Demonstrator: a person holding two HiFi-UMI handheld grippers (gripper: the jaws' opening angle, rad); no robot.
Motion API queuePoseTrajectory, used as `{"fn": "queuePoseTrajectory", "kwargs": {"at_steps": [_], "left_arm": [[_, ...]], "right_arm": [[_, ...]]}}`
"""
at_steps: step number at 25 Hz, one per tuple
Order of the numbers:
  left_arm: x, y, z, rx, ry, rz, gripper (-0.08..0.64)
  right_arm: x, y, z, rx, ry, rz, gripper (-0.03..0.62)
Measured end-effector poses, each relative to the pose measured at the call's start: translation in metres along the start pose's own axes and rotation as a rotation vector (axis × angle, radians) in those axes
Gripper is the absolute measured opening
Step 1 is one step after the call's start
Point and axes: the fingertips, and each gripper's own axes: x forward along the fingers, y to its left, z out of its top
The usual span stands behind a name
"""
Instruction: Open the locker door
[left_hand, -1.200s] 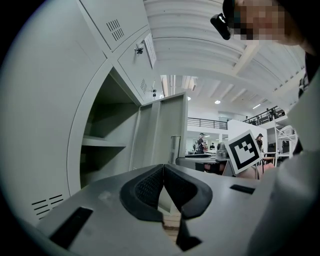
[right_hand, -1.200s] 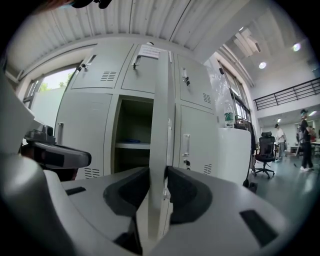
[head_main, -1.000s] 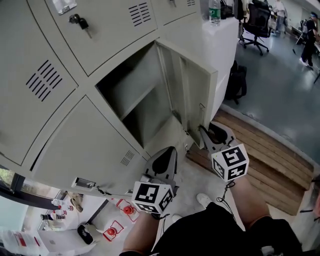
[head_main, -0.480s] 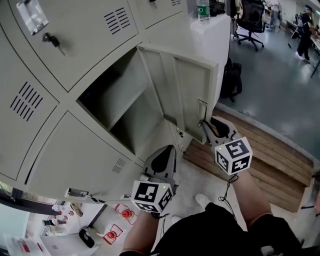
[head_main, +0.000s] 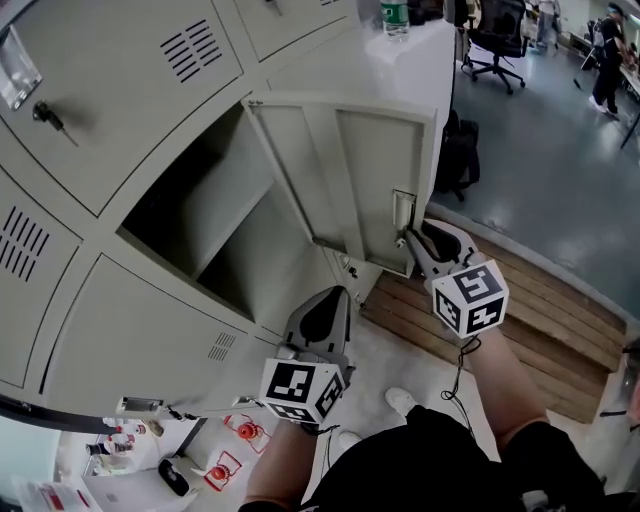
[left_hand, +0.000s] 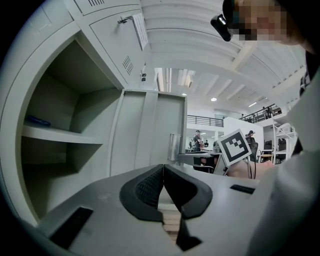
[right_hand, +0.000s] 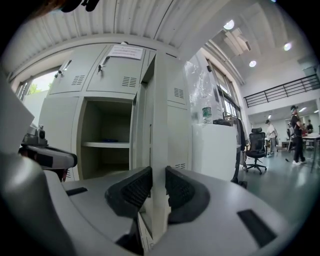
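The beige locker door (head_main: 370, 180) stands swung out from its compartment (head_main: 200, 230), which holds one shelf. My right gripper (head_main: 408, 240) is shut on the door's free edge, just below the latch plate (head_main: 402, 208). In the right gripper view the door edge (right_hand: 159, 125) runs straight up between the two black pads (right_hand: 129, 190), which press on it from both sides. My left gripper (head_main: 335, 297) hangs low in front of the lockers, shut and holding nothing; its pads (left_hand: 147, 187) meet at the tips. The door (left_hand: 150, 130) shows beyond them.
Closed locker doors surround the compartment, one with a key (head_main: 45, 115) in its lock. A white cabinet with a bottle (head_main: 395, 18) stands right of the lockers, and a black bag (head_main: 460, 150) leans against it. Wooden boards (head_main: 520, 310) lie underfoot. An office chair (head_main: 505, 40) stands far back.
The door has swung further out from the compartment, with my right gripper still clamped on its edge. The left gripper has stayed where it was.
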Motion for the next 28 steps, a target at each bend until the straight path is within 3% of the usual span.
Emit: {"fn": "queuePoseTrajectory", "kwargs": {"at_steps": [16,25,28], "left_arm": [[0.025,0.007,0.002,-0.003,-0.011,0.028,0.017],[0.001,0.012,0.006,-0.003,-0.018,0.036,0.017],[-0.014,0.014,0.008,0.002,-0.024,0.036,0.017]], "right_arm": [[0.018,-0.030,0.000,-0.010,-0.001,0.012,0.141],[-0.002,-0.032,0.014,-0.010,-0.066,-0.109,0.158],[-0.018,-0.026,0.024,-0.013,-0.102,-0.150,0.125]]}}
